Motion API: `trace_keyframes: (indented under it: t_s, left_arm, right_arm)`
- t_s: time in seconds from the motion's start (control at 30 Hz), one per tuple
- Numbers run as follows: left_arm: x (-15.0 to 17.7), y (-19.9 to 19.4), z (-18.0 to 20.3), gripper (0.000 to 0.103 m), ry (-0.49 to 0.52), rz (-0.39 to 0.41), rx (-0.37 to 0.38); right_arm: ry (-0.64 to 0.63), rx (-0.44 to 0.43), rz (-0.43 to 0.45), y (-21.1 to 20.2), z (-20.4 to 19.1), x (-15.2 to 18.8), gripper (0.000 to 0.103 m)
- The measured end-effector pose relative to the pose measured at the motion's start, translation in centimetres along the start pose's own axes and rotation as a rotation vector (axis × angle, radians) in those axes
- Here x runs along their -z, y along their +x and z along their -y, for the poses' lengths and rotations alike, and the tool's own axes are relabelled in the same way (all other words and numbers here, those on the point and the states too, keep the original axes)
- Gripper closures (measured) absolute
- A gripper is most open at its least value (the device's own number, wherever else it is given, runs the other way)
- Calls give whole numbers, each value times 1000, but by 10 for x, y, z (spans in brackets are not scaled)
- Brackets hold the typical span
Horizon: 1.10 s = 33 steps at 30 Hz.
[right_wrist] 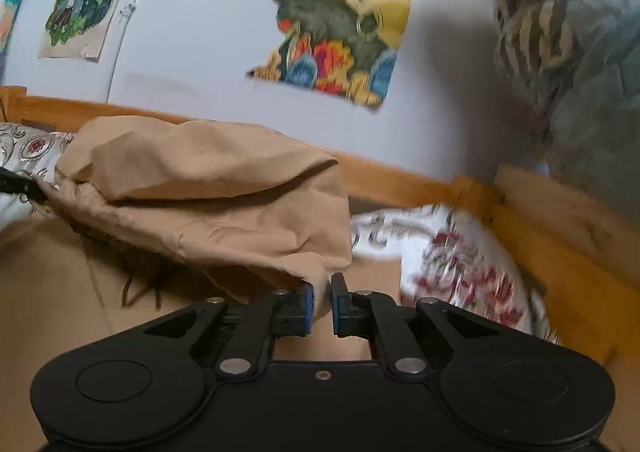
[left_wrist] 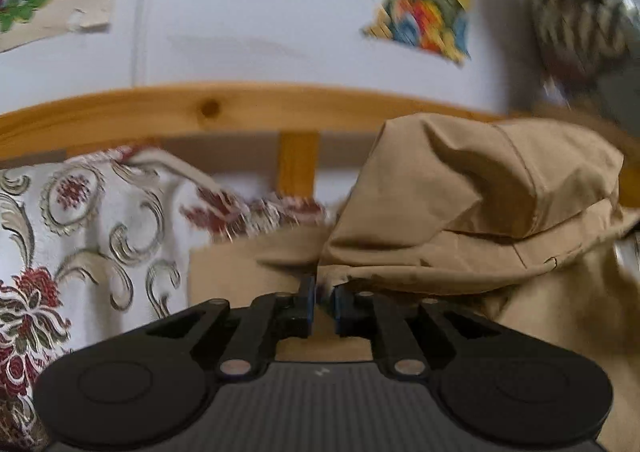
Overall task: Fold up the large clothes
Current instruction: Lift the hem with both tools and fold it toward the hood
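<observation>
A large tan garment (left_wrist: pixel 480 212) lies on a bed, with one part lifted and bunched above the flat lower layer (left_wrist: pixel 240 272). My left gripper (left_wrist: pixel 324 292) is shut on the garment's edge at the fold's left end. In the right wrist view the same tan garment (right_wrist: pixel 208 188) hangs in a puffed fold to the left. My right gripper (right_wrist: pixel 322 288) is shut on its lower right corner. The left gripper's black tip (right_wrist: pixel 16 184) shows at the fold's far left.
A white floral bedspread (left_wrist: pixel 80 232) covers the bed, also in the right wrist view (right_wrist: pixel 460 260). A wooden bed rail (left_wrist: pixel 200 112) runs behind along a pale wall with colourful posters (right_wrist: pixel 340 12). A striped and grey bundle (right_wrist: pixel 560 52) sits at the upper right.
</observation>
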<state>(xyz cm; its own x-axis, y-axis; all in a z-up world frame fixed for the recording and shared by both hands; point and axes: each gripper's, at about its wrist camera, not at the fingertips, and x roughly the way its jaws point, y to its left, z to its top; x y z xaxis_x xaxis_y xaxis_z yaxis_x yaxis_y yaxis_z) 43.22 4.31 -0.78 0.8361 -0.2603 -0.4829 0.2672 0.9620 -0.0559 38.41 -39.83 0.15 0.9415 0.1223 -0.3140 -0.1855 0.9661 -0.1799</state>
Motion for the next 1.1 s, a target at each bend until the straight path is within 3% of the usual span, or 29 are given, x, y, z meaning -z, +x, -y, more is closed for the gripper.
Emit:
trace_keyframes:
  t_s: [0.07, 0.13, 0.17, 0.3, 0.37, 0.5, 0.67, 0.73, 0.8, 0.87, 0.93, 1.03, 1.1]
  left_arm:
    - [6, -2, 3, 78, 32, -36, 19]
    - [14, -5, 5, 57, 67, -78, 28]
    - [18, -9, 4, 53, 74, -101, 38]
    - [36, -34, -4, 33, 61, -139, 90]
    - [41, -49, -7, 32, 20, -158, 120]
    - [46, -63, -7, 32, -105, -196, 258]
    - [37, -36, 16, 28, -310, -217, 465]
    - [34, -17, 29, 15, -366, -221, 533]
    - [34, 3, 40, 14, -392, -237, 521]
    - [35, 15, 43, 25, -446, -262, 475]
    - [34, 22, 44, 69, -493, -292, 422]
    - [20, 15, 49, 96, -486, -297, 343]
    - [-1, 7, 51, 101, -504, -297, 330]
  right_arm:
    - [17, -7, -27, 2, 1, 2, 95]
    - [11, -6, -52, 4, 1, 4, 95]
    - [7, -7, -60, 4, 0, 6, 94]
    - [-26, -27, -106, 0, -2, 17, 81]
    - [-38, -35, -129, -3, -3, 24, 80]
    - [-32, -38, -159, -6, -4, 35, 79]
    - [-15, -37, -190, -7, -6, 46, 79]
    - [-6, -41, -201, -8, -6, 48, 77]
    - [4, -40, -207, -11, -5, 51, 73]
    - [15, -45, -216, -16, -4, 53, 71]
    - [15, -54, -216, -23, -4, 55, 64]
    - [16, -69, -209, -40, -5, 57, 55]
    - [24, -86, -194, -55, -9, 61, 54]
